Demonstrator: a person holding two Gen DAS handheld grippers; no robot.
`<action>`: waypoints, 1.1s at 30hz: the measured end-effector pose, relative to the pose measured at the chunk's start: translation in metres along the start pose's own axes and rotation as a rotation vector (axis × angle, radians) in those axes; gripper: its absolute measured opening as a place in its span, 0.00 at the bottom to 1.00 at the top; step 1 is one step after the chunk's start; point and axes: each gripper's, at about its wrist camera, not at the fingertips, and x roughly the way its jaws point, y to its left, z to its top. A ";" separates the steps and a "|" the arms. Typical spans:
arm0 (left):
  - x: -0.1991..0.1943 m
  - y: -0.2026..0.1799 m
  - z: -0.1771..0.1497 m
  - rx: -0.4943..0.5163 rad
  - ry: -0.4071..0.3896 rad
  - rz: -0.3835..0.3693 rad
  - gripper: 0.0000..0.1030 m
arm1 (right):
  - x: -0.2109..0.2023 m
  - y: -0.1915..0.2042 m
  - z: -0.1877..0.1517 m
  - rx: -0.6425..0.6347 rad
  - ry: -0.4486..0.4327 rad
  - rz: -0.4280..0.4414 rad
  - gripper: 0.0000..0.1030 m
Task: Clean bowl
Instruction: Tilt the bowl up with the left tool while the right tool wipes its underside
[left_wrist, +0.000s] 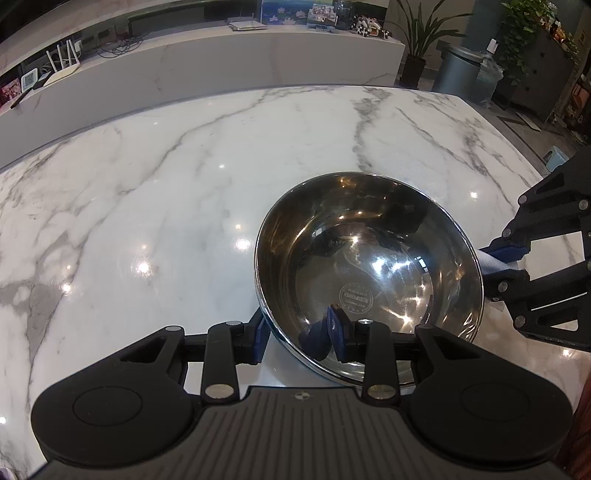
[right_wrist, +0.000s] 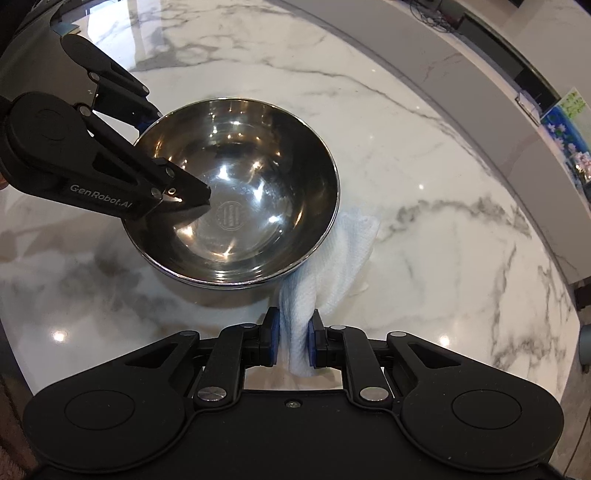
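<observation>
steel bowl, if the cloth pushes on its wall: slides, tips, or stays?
The steel bowl probably stays: the left gripper has its jaws astride the rim, one inside, one outside. Ungripped it would likely slide, since the marble table is glossy. The white cloth in the right gripper looks limp, so pushes stay soft.

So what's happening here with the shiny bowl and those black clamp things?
A person is cleaning a steel bowl on a marble table with two hand-held grippers. The left gripper straddles the bowl's rim, one finger inside and one outside, steadying it. The right gripper is shut on a white cloth that lies on the table beside the bowl, not yet inside it.
</observation>
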 end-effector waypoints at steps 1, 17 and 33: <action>0.000 0.000 0.000 -0.002 0.000 -0.001 0.30 | 0.001 0.001 -0.001 -0.004 0.000 0.002 0.12; -0.005 0.006 0.003 -0.029 -0.003 0.008 0.23 | -0.026 -0.007 0.003 -0.014 -0.071 -0.062 0.12; -0.001 0.014 0.006 -0.042 -0.031 -0.009 0.15 | 0.012 0.008 -0.002 -0.065 -0.014 0.041 0.12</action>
